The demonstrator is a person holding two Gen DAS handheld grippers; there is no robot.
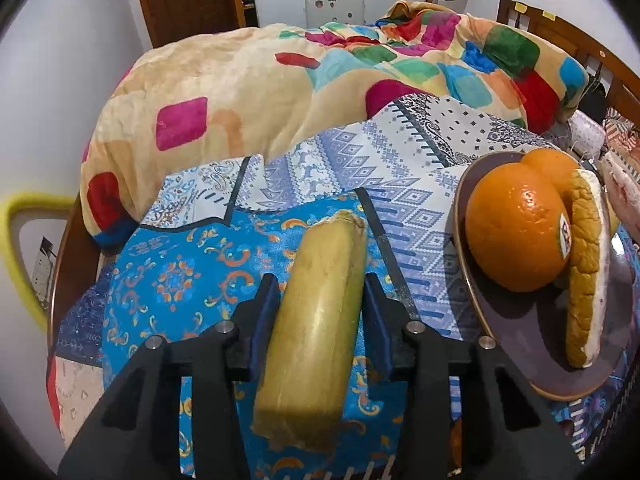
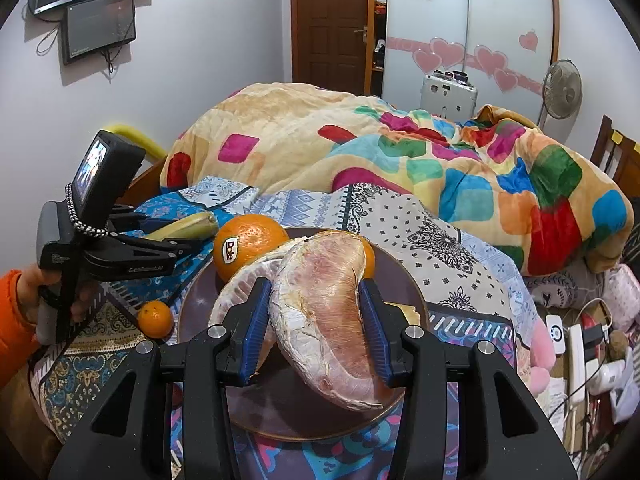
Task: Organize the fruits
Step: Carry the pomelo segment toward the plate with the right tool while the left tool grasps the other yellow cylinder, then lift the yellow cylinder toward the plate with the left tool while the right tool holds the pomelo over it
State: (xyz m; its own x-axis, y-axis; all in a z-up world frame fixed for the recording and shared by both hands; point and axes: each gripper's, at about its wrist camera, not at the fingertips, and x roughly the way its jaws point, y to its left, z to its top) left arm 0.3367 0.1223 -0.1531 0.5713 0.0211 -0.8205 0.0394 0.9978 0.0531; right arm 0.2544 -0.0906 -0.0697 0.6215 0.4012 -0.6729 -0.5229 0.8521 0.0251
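Left wrist view: the left gripper [image 1: 320, 320] clamps a banana [image 1: 316, 320] above the blue bedsheet [image 1: 180, 280], left of the plate [image 1: 500, 316] holding two oranges [image 1: 516, 228] and a pomelo segment [image 1: 584, 280].

Right wrist view: the right gripper [image 2: 316, 328] grasps a peeled pomelo wedge [image 2: 328, 320] over the plate [image 2: 200, 320]; a small orange [image 2: 155, 319] lies beside it on the bed.

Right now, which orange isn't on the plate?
The small orange. It sits on the patterned cloth just left of the plate, while the big stickered orange and the one behind the pomelo rest on the plate.
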